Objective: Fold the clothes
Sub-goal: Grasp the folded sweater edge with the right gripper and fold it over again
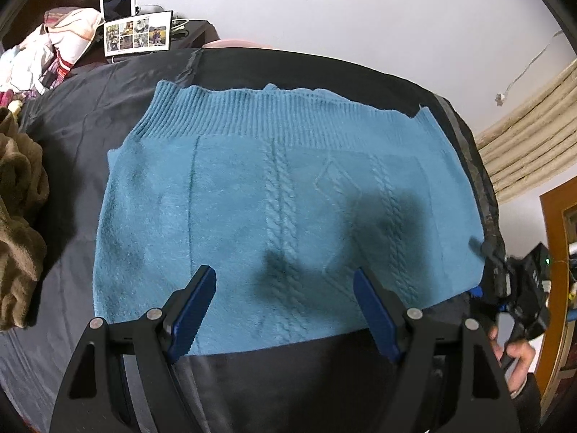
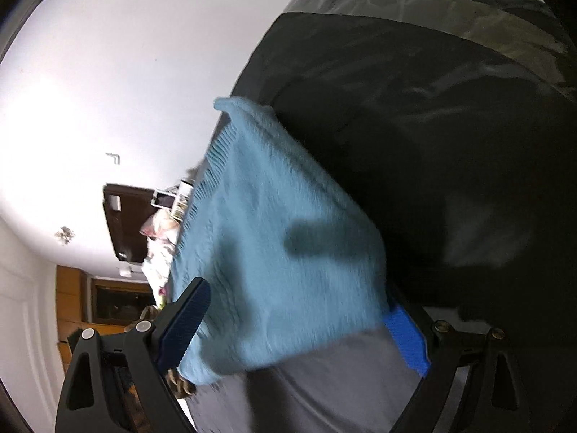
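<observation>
Blue sweater point(image 1: 288, 202): knit, cable pattern, lying flat as a rectangle on the black sheet point(image 1: 79, 166) of a bed; ribbed hem at its far edge, a straight folded edge nearest the left claw. Judged partly folded, laid square so that the next fold can go across it.

Left claw point(image 1: 285, 306): released, jaws spread wide, hovering over the sweater's near edge and holding nothing; its shadow falls on the knit.

Right claw point(image 2: 299, 328): at the sweater's right near corner, jaws apart with the cloth between them; the view is blurred, so whether it pinches the corner cannot be told. Probably set there to lift that side.

Brown blanket point(image 1: 18, 216): bunched, left of the sweater, apart from it.

Pile of clothes point(image 1: 47, 47): beyond the sweater's far left corner, well apart.

Photo sheet point(image 1: 137, 32) and tablet point(image 1: 117, 1): upright behind the pile.

Obstructions: none lying on the sweater.
</observation>
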Motion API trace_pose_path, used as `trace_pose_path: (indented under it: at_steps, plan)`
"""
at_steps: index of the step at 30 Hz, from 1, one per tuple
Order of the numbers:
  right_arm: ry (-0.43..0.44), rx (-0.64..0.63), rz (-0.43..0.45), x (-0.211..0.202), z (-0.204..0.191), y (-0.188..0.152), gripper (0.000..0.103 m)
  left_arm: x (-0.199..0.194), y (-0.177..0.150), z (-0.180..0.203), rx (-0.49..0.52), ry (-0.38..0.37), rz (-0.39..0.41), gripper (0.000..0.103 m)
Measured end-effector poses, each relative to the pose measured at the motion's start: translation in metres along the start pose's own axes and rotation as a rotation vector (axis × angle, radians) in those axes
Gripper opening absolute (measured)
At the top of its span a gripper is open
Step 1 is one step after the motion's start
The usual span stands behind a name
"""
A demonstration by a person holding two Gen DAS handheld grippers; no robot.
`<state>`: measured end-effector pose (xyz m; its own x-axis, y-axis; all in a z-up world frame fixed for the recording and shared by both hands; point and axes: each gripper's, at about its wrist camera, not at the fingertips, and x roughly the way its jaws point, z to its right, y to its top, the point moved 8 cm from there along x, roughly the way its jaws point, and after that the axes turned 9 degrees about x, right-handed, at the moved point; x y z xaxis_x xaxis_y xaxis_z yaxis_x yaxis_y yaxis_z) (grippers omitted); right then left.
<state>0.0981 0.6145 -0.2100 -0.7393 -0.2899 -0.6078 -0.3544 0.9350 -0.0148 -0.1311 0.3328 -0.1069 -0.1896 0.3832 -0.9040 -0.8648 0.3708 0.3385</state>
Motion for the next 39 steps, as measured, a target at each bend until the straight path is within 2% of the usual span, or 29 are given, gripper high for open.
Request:
trace_pose_path:
  at_steps: [5, 7, 9, 11, 13, 15, 18, 22, 24, 26, 30, 39]
  plan:
    - [0.072, 0.043, 0.009, 0.014, -0.010, 0.013, 0.095, 0.001, 0.015, 0.027, 0.036, -0.005, -0.009, 0.082]
    - [0.074, 0.031, 0.000, 0.019, -0.014, 0.013, 0.088, 0.004, 0.028, 0.048, 0.078, -0.019, -0.012, 0.082]
    - [0.057, 0.043, -0.011, 0.023, -0.010, 0.012, 0.059, 0.007, 0.043, 0.071, 0.126, -0.029, -0.015, 0.082]
    - [0.068, 0.079, -0.037, 0.026, -0.003, 0.012, 0.043, 0.011, 0.057, 0.094, 0.175, -0.040, -0.019, 0.082]
    - [0.073, 0.083, -0.050, 0.028, -0.002, 0.013, 0.035, 0.018, 0.069, 0.116, 0.209, -0.062, -0.033, 0.082]
    - [0.037, 0.018, -0.038, 0.031, -0.009, 0.012, 0.029, 0.029, 0.081, 0.139, 0.228, -0.104, -0.064, 0.082]
    - [-0.049, -0.165, 0.012, 0.024, -0.034, 0.008, 0.026, 0.043, 0.096, 0.166, 0.240, -0.141, -0.112, 0.082]
    - [-0.174, -0.477, 0.119, 0.023, -0.078, -0.011, 0.025, 0.055, 0.111, 0.190, 0.236, -0.172, -0.158, 0.082]
    - [-0.227, -0.619, 0.168, 0.023, -0.099, -0.020, 0.025, 0.062, 0.119, 0.199, 0.242, -0.169, -0.174, 0.082]
    - [-0.254, -0.707, 0.191, 0.027, -0.113, -0.030, 0.025, 0.067, 0.126, 0.206, 0.271, -0.136, -0.186, 0.082]
    - [-0.272, -0.799, 0.214, 0.034, -0.130, -0.040, 0.025, 0.085, 0.130, 0.213, 0.334, -0.042, -0.246, 0.082]
    - [-0.264, -0.835, 0.236, 0.040, -0.147, -0.043, 0.025, 0.144, 0.111, 0.224, 0.491, 0.101, -0.432, 0.082]
